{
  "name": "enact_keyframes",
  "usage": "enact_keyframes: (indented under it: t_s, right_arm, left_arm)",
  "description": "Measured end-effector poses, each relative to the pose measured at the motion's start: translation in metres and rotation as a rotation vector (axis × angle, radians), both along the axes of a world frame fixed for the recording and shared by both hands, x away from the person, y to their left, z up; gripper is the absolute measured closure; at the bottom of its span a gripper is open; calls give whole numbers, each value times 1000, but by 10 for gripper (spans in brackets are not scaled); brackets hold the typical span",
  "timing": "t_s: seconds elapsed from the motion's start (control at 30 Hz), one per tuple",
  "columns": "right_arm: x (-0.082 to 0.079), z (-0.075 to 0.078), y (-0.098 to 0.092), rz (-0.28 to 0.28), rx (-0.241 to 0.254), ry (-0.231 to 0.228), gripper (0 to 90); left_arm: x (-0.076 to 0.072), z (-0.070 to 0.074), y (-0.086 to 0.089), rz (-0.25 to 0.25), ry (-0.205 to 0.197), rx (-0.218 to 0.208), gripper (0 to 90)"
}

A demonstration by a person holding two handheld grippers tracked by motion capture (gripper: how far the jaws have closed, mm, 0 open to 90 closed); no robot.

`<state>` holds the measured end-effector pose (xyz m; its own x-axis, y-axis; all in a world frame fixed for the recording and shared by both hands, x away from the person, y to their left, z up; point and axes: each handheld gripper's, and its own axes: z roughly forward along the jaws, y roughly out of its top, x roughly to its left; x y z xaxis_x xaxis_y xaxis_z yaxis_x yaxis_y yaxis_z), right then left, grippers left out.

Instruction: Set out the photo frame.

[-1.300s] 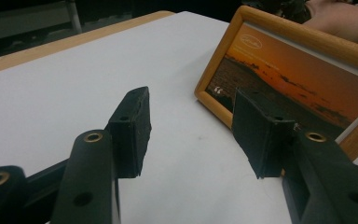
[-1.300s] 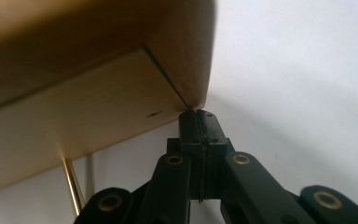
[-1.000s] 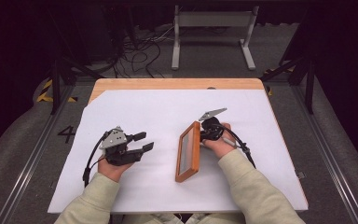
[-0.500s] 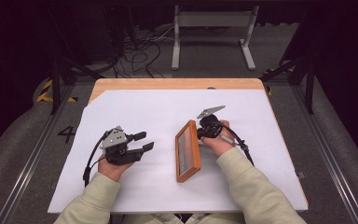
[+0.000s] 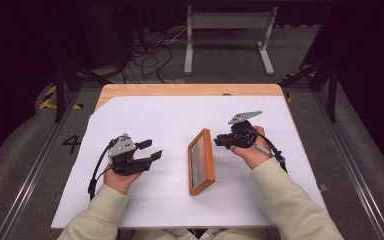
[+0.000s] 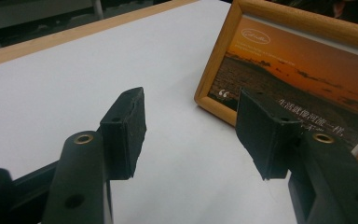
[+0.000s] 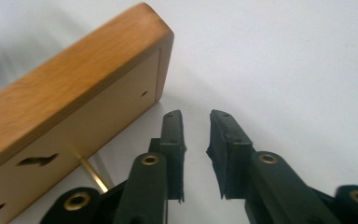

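A wooden picture frame is seen propped at a tilt on the white table, between two hand-held grippers.

The left gripper is held spread, nothing between its jaws. The right gripper, just beside the frame's back, has just been opening; its jaws are parted narrowly around nothing.

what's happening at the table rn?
A person with a gripper in each hand is standing a wooden photo frame up on the white table. The right gripper, behind the frame, has just been opening, with nothing between its jaws. The frame leans on its back stand. The left gripper waits open, facing the picture side.
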<state>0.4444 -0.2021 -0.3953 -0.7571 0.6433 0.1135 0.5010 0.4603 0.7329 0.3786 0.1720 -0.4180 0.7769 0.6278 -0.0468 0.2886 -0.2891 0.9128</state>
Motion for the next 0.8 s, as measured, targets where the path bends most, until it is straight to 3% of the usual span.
enact_keyframes:
  t_s: [0.4,0.8]
  right_arm:
    - [-22,34,-1,32,-10,-50,613]
    - [-43,67,5,29,-20,-7,449]
  left_arm:
    - [-3,0,4,11,14,16,428]
    - [-1,-1,6,18,12,13,404]
